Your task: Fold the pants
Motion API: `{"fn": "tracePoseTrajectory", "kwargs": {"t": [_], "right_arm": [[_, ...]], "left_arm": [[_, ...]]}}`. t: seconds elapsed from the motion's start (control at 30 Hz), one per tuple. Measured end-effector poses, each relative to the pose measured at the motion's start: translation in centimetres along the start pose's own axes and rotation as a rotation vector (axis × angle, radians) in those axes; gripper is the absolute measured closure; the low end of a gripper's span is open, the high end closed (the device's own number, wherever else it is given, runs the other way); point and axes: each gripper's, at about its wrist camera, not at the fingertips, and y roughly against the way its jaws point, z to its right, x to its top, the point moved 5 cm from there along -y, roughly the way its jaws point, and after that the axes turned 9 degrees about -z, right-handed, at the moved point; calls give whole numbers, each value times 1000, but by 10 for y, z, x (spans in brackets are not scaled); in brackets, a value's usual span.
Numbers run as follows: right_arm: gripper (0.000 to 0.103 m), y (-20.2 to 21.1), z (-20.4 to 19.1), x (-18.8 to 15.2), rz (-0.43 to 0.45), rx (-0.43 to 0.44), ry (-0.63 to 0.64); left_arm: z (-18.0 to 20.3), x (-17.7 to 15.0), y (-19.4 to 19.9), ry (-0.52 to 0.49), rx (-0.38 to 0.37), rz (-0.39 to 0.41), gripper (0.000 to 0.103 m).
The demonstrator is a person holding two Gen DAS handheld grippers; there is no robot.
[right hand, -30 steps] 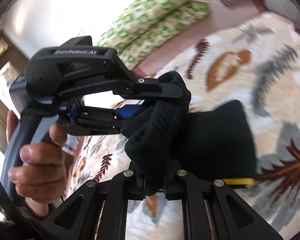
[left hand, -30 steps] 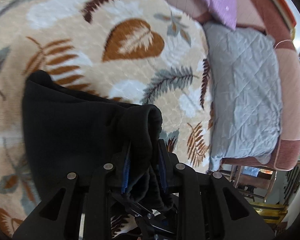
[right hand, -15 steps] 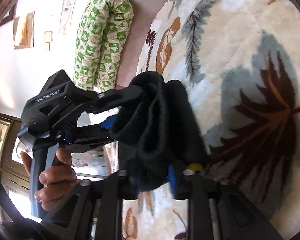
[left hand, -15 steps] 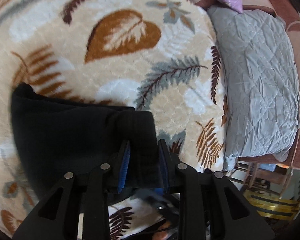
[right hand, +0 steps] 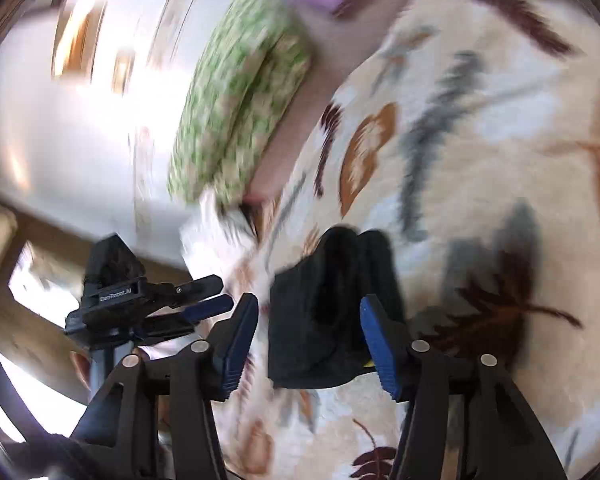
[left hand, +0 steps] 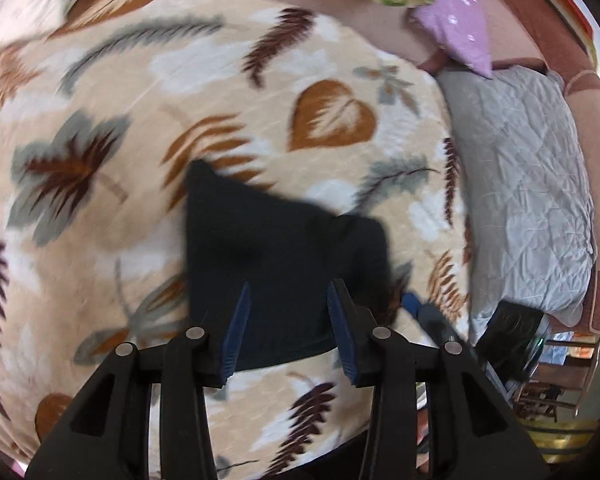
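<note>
The black pants (left hand: 276,248) lie folded in a compact bundle on the leaf-patterned blanket (left hand: 120,128). My left gripper (left hand: 290,292) is open and empty, its blue-padded fingers apart just above the bundle's near edge. In the right wrist view the bundle (right hand: 332,300) lies on the blanket (right hand: 500,120) with its folded layers showing. My right gripper (right hand: 308,312) is open and empty, its jaws wide on either side of the bundle. The left gripper also shows in the right wrist view (right hand: 216,304), to the left of the pants. Both views are motion-blurred.
A grey quilted pad (left hand: 532,184) lies to the right of the blanket, with a purple pillow (left hand: 460,28) and a green patterned pillow (right hand: 236,100) at the far edge. Chairs and furniture (left hand: 548,380) stand beyond the bed's right corner.
Both grippers have opened and let go of the pants, which now lie folded on the blanket. Both grippers have pulled back and up from the bundle.
</note>
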Motion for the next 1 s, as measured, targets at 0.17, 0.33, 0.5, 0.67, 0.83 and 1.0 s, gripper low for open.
{"fn": "tracePoseTrajectory", "kwargs": {"t": [0.17, 0.33, 0.5, 0.67, 0.83, 1.0], "right_arm": [[69, -34, -1, -2, -94, -133, 62], [83, -31, 22, -9, -98, -171, 32], [78, -21, 40, -3, -103, -75, -71], [49, -14, 33, 9, -107, -44, -57], [46, -33, 29, 16, -198, -71, -22], [46, -49, 33, 18, -243, -67, -25]], "left_arm": [[-29, -12, -4, 45, -26, 5, 65], [-36, -11, -8, 52, -47, 8, 65], [-43, -11, -15, 43, -57, 25, 65], [-57, -9, -27, 49, -75, 18, 65], [-64, -7, -39, 41, -109, -10, 65], [-62, -5, -44, 21, -134, -27, 65]]}}
